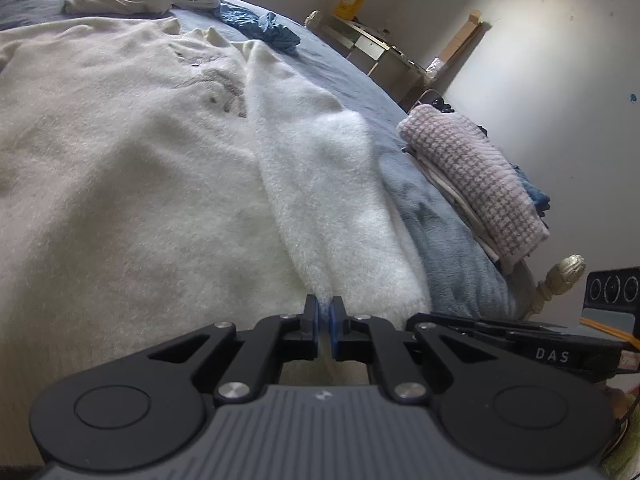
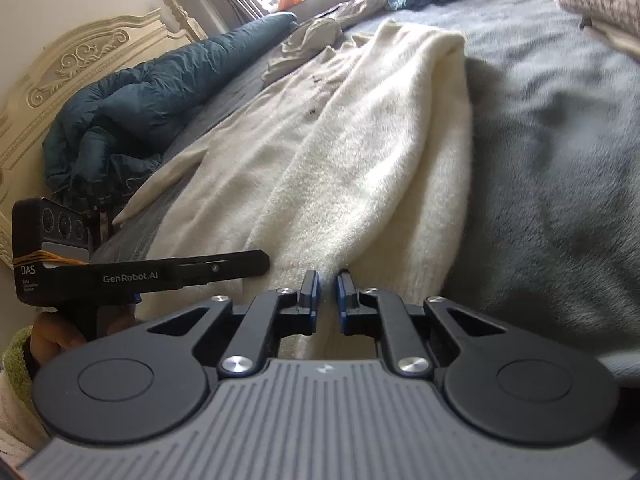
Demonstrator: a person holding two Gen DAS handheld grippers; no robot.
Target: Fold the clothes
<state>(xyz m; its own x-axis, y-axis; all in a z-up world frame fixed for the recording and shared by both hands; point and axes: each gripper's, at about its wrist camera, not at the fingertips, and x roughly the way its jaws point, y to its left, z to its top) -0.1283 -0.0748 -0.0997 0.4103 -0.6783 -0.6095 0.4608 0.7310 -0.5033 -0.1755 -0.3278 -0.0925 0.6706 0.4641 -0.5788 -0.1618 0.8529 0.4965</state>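
Both grippers tilt down at bed edge, side by side. Left gripper (image 1: pixel 324 307) & right gripper (image 2: pixel 327 283) each pinch the cream sweater (image 1: pixel 168 168) hem.

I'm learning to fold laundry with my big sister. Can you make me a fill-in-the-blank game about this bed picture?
1. The fluffy sweater spread out on the bed is ____ in colour.
2. Both the left hand-held gripper and the right hand-held gripper are pinching the sweater's near ____.
3. The folded checked cloth lies on top of a ____ of folded clothes.
4. The crumpled cloth beyond the sweater is ____.

Missing words: cream; edge; stack; blue
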